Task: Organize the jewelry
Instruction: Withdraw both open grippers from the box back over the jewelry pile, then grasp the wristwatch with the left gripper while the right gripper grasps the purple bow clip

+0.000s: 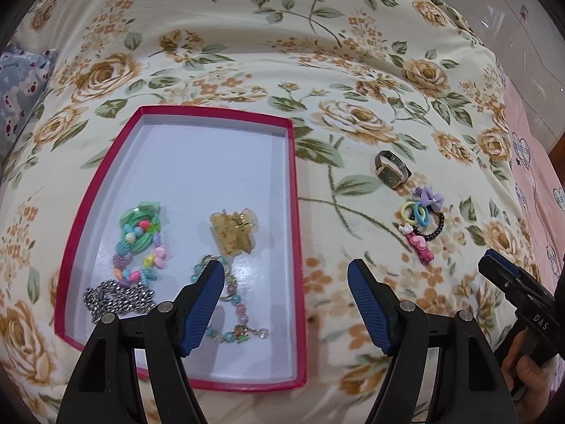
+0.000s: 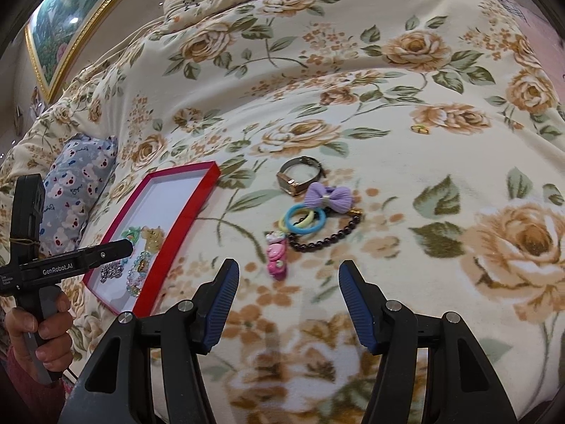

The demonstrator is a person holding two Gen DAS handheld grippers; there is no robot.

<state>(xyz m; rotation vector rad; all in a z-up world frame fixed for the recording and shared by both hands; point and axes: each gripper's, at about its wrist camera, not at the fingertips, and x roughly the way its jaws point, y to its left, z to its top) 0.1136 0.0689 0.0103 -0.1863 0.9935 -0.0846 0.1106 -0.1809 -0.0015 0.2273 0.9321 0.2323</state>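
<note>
Red-rimmed tray (image 1: 295, 233) on the floral bed holds beads and a claw clip (image 1: 233, 230). Right of it lie a watch (image 2: 300, 175) and hair ties (image 2: 302, 219). Both the left gripper (image 1: 286, 275) and right gripper (image 2: 289, 277) hover with fingers spread, empty.

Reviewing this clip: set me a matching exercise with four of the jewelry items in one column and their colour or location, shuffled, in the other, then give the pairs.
Column 1
1. wristwatch
2. hair claw
3. bow
4. chain

Column 2
A. silver, in the red box near its front left corner
B. purple, on the blanket, touching the hair ties
C. amber, inside the box
D. on the blanket, just beyond the bow

Pairs: 1-D, 2-C, 3-B, 4-A
</note>
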